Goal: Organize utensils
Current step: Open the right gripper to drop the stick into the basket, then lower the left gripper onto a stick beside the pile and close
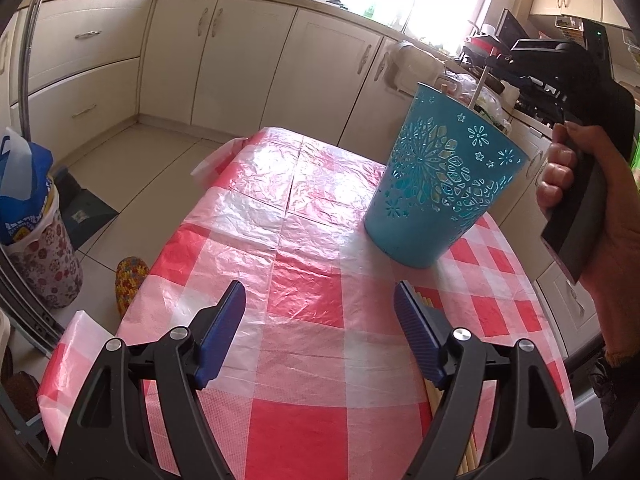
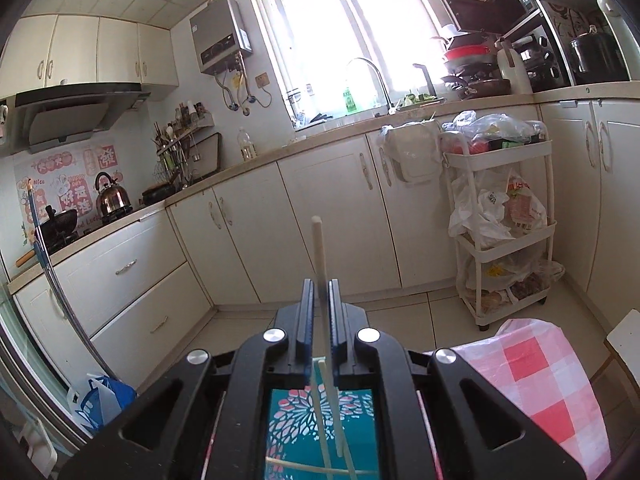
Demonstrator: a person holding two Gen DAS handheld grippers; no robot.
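The right tongs [image 2: 320,304] stand slightly apart around an upright chopstick [image 2: 319,248] above the teal holder [image 1: 436,184]. The left tongs [image 1: 320,300] gape empty over the near counter [image 1: 304,240].

The tabletop [image 1: 304,240] wears a glossy plastic cover checked in red, pink and white, and on it, at about two o'clock, the bucket [image 1: 436,184] is teal with a cut-out pattern of flowers, stars and one large bloom. The left tongs [image 1: 318,320] are black with dark blue ribbed pads, the right tongs [image 2: 320,308] the same, with a pale cream chopstick [image 2: 319,248] between them. At nine o'clock a bin [image 1: 44,256] is white with small pink flowers, holding a blue-and-white bag [image 1: 24,184].
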